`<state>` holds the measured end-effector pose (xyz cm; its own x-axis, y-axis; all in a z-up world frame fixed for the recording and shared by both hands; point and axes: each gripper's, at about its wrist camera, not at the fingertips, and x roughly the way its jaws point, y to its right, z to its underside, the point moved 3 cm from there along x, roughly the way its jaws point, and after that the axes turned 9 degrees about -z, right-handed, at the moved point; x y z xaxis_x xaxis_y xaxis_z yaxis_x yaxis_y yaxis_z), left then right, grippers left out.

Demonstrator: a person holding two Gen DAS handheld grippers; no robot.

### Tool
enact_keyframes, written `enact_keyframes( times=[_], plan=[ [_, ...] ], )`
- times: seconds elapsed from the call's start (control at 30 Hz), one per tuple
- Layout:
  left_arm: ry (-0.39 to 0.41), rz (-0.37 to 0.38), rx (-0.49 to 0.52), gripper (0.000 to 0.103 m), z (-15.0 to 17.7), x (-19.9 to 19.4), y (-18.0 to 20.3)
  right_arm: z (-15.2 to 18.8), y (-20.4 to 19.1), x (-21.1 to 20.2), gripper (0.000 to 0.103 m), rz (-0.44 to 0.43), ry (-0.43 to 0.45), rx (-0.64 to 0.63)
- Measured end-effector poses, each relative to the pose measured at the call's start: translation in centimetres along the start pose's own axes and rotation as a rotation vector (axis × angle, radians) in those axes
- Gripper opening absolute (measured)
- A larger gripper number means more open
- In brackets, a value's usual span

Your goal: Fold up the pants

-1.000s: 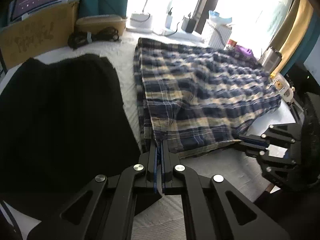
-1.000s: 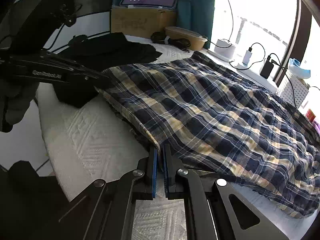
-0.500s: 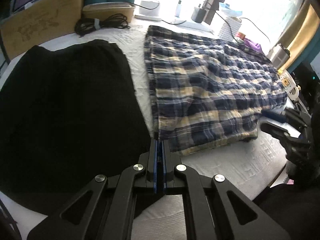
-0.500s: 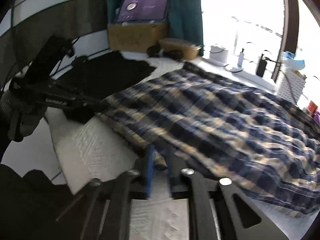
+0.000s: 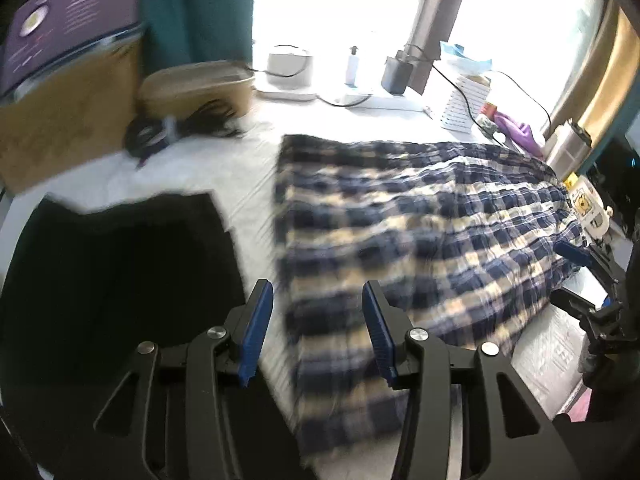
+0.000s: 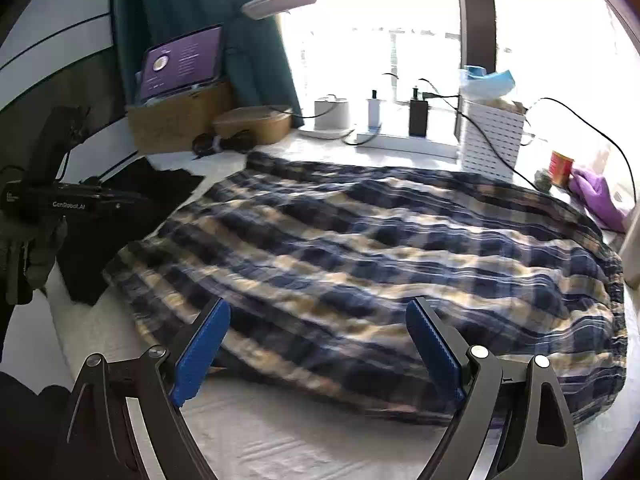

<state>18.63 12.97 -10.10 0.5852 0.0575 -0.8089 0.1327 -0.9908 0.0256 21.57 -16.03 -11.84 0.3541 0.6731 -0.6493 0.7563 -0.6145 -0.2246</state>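
Broadly, the white quilted desk [image 6: 280,444] carries everything, and across most of it lie the navy-and-cream plaid cotton pants [image 6: 360,264], spread flat and already doubled lengthwise, with their near edge just in front of both cameras. Beside them, toward the left, sits a black folded garment [image 5: 112,280], apart from the plaid cloth by a strip of bare quilt. At the far edge stand a brown cardboard box [image 5: 64,120] and a round tan lidded container [image 5: 196,84], with a coil of black cable [image 5: 176,128] in front of it.

The left tongs [image 5: 318,328] point steeply down over the near left corner of the pants; their blue-padded jaws are opening, about half spread, with plaid cloth showing behind the gap but nothing pinched. The right tongs [image 6: 318,348] slant down over the near right stretch of the same edge; their jaws are opening too, already wide, and empty. In the left view the right tool shows at the frame's right side, level with the pants' edge.

Judging by this, one fold has just been laid down and released. To do the next one well, both tongs should take one short end of the pants at matching points, gripping every layer, lift only enough to clear the cloth, and carry it evenly so the edges line up without dragging the lower layer.
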Motion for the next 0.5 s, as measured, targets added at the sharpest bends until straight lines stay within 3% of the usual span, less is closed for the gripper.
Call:
enact_keyframes(
  times=[0.27,0.43,0.5],
  plan=[
    [-0.052,-0.020,0.110,0.046,-2.5,4.5,2.8,0.2,4.0,0.4,0.091,0.085,-0.014,0.070],
    [-0.091,-0.111,0.160,0.046,-2.7,7.1,2.8,0.7,6.9,1.4,0.091,0.130,-0.064,0.138],
    [-0.075,-0.114,0.159,0.046,-2.9,7.4,2.4,0.9,7.6,1.9,0.091,0.142,-0.083,0.161]
  ],
)
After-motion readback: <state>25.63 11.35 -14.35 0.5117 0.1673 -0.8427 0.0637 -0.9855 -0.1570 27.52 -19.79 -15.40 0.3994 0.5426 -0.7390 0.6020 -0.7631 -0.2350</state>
